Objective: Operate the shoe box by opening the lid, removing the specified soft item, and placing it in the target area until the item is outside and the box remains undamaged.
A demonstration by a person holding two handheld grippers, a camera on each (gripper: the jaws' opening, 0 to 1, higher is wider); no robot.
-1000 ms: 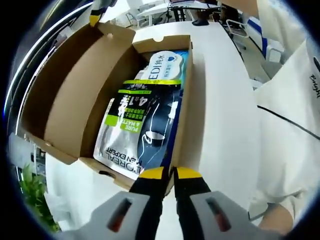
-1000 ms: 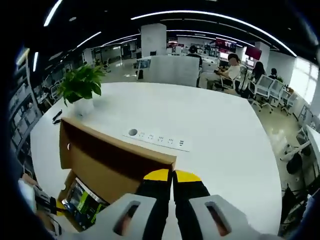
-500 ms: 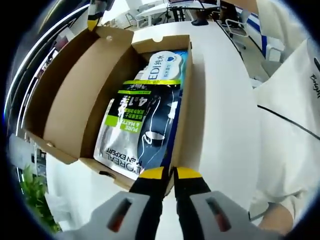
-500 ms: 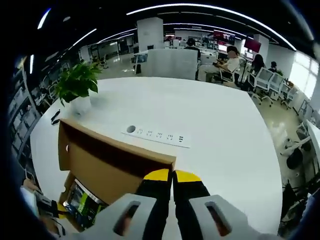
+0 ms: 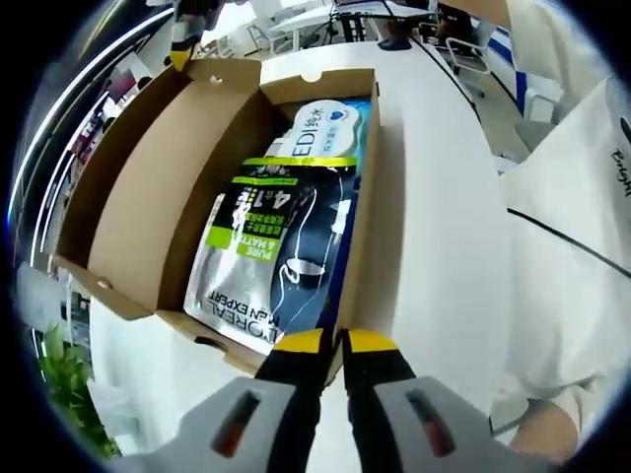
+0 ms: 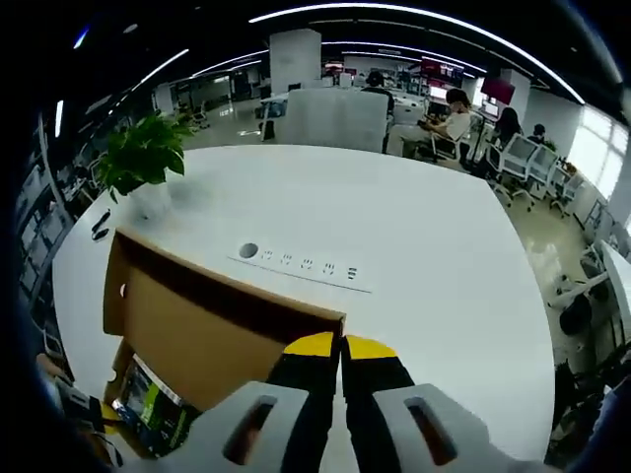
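Lid (image 5: 138,187) of the cardboard shoe box (image 5: 360,227) is up, swung back on its hinge side, so the opening step looks basically done. Right gripper (image 6: 341,347), jaws closed, is pinching the lid's corner edge; in the left gripper view its yellow tips show at the lid's far corner. Left gripper (image 5: 335,343) is closed too, tips right at the box's near wall, apparently clamped on that rim to steady it, though the contact itself is partly hidden. Soft items are still inside: a black-and-green face-mask pouch (image 5: 281,251) lies flat on top, with a white-and-blue pack (image 5: 330,123) poking out beneath it at the far end. Nothing is out yet, and which one is the specified item can't be told. The box sits on a white table (image 6: 414,236), with a built-in socket strip (image 6: 301,264) just past the lid and a potted plant (image 6: 138,158) further off. Left to do: let go of the lid, grab the pouch, lift it out, set it on the table. No visible box damage.
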